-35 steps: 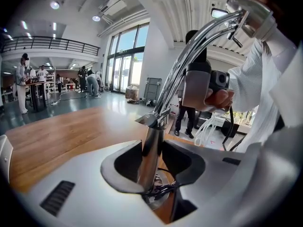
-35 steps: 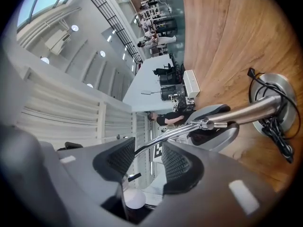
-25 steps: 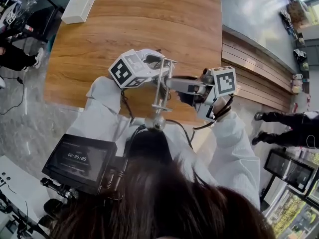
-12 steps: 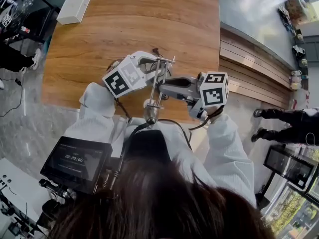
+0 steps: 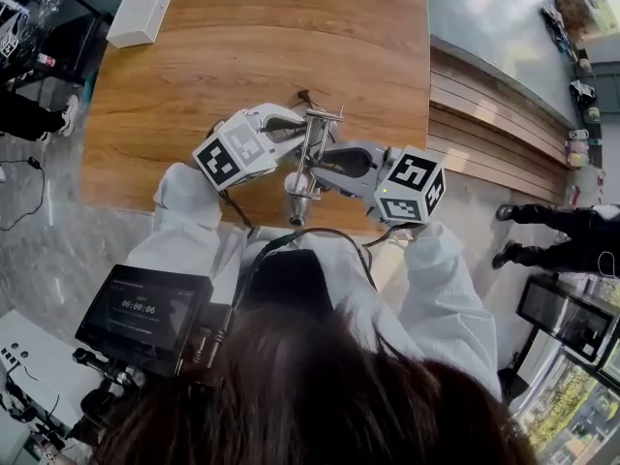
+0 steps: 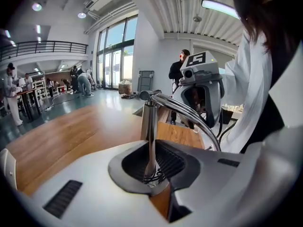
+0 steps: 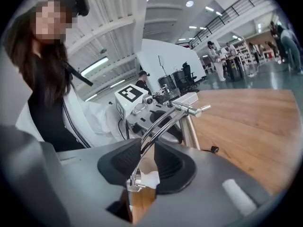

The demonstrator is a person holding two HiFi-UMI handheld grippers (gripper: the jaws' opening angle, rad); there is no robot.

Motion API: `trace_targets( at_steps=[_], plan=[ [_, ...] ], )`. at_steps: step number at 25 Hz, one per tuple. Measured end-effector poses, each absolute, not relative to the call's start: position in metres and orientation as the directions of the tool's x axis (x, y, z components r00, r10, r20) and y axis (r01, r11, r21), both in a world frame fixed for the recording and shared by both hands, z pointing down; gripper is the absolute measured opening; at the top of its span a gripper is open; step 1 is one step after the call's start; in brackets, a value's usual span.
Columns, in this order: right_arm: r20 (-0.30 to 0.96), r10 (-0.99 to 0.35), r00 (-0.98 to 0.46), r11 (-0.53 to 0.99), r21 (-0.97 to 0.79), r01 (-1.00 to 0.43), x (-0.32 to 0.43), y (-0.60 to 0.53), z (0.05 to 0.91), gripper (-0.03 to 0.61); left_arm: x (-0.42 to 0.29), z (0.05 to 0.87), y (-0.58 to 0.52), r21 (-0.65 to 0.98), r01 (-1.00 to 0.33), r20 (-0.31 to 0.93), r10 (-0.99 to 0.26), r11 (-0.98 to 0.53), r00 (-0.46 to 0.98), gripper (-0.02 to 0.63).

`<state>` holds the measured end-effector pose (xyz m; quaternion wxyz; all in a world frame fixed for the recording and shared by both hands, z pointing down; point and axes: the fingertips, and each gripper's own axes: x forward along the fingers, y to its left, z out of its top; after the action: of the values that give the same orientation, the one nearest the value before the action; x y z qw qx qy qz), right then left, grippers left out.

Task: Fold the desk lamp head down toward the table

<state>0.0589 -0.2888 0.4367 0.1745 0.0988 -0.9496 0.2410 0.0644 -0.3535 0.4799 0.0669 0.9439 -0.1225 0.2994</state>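
Note:
A chrome desk lamp (image 5: 312, 153) stands near the front edge of the wooden table (image 5: 291, 37). Its upright post (image 6: 150, 126) runs between the pads of my left gripper (image 6: 151, 168), whose jaws have just been closing and now clamp the post. The lamp's curved twin-rod arm (image 7: 158, 122) passes between the pads of my right gripper (image 7: 149, 167), which grips it just above the small lamp head (image 7: 138, 182); these jaws have just been opening a little with the arm still between them. In the head view the left gripper (image 5: 302, 141) and right gripper (image 5: 331, 166) meet at the lamp from opposite sides.
A white box (image 5: 142, 8) lies at the table's far left corner. A thin black cable (image 5: 304, 97) trails behind the lamp. A monitor (image 5: 145, 313) hangs below the person's chest. A wooden bench (image 5: 494, 134) and a standing person (image 5: 572, 240) are on the right.
My right gripper has rolled and sunk, bringing the lamp arm and head lower. My left gripper's jaws have closed onto the post.

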Motion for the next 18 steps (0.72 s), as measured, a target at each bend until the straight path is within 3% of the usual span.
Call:
trace_targets(
  at_steps=[11,18],
  plan=[
    [0.471,-0.204,-0.858,0.965,-0.048,-0.256,0.047,-0.303,0.46,0.106,0.055,0.49,-0.364,0.057,-0.257,0.578,-0.178,-0.965,0.796,0.043],
    [0.467,-0.237,-0.852,0.942,-0.104,-0.32,0.051,-0.307,0.46,0.107,0.062,0.499,-0.352,0.059,-0.26,0.591,-0.176,-0.964,0.787,0.043]
  ],
)
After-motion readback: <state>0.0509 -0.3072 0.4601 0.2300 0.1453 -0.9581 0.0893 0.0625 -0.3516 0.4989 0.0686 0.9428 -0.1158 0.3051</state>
